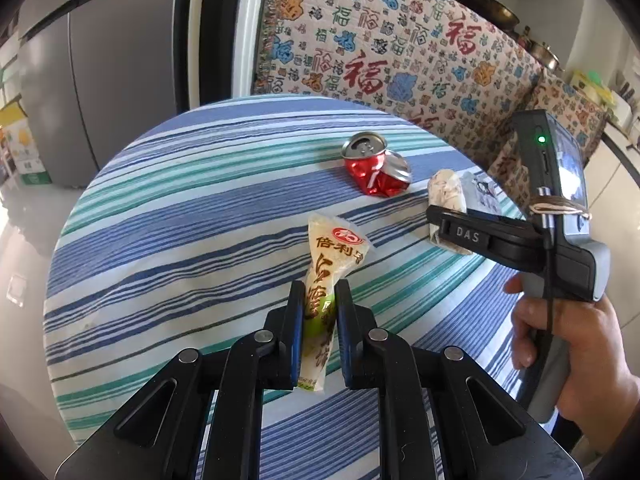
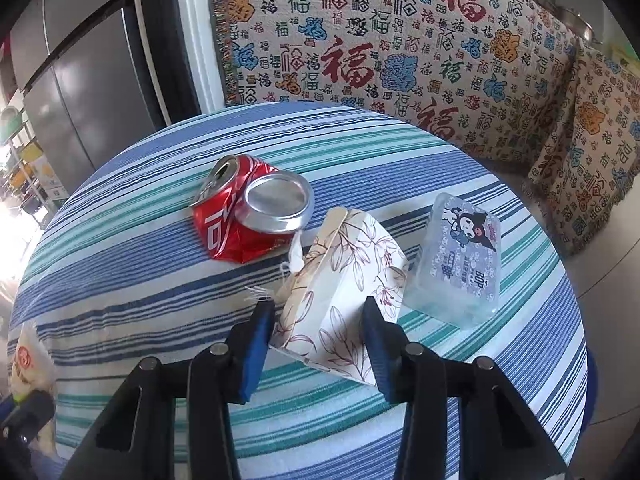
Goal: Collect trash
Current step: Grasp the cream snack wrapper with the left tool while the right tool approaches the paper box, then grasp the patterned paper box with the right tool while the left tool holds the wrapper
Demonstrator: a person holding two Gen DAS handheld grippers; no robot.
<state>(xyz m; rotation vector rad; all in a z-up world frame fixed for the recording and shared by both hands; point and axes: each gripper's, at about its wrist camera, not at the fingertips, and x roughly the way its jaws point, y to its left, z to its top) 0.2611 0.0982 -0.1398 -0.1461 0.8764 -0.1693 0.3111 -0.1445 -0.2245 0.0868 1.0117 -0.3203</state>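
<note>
Two pieces of trash are gripped: my left gripper [image 1: 320,300] has its jaws closed on the snack wrapper [image 1: 330,280], my right gripper [image 2: 320,320] pinches the floral carton [image 2: 344,280] above the striped counter [image 2: 140,280]. Only the right wrist view shows the crushed can [image 2: 248,212] and tissue pack [image 2: 460,260] clearly, just beside it.
</note>
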